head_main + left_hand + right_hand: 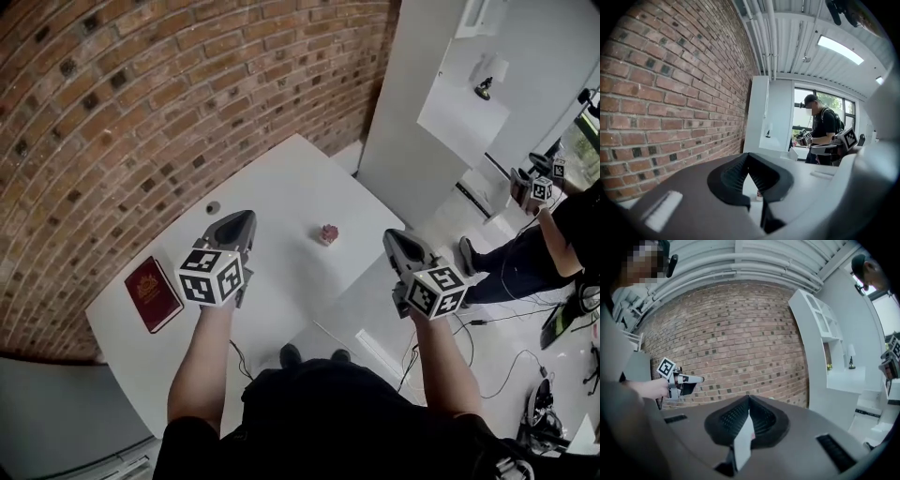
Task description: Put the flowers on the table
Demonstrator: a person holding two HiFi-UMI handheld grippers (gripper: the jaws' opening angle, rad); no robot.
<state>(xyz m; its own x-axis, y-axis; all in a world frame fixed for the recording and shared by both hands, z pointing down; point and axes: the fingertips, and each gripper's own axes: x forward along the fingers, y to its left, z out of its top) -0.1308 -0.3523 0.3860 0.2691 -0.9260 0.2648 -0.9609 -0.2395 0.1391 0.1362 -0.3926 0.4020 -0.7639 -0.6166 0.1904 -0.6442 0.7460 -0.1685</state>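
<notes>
Flowers (328, 233) sit on the table (281, 178) near its right edge, clear of both claws. Left gripper (246, 220) and right gripper (394, 239) hover with jaws together, empty. Placing looks done, so only pulling back remains.

One table (281, 183), one red book (153, 292), one flower (328, 233) (pink), two tongs (246, 218) (391, 237).

Head view: the flowers (328, 233) are too small to tell bloom from container, and the small round object (214, 207) near the brick wall (112, 112) cannot be identified. The near edge of the worktop (281, 187) is hidden behind the person (328, 412), and the cover print on the red book (154, 292) is too small to read. Left gripper view: the flowers show only as a pink sliver through the gap under the jaws.
</notes>
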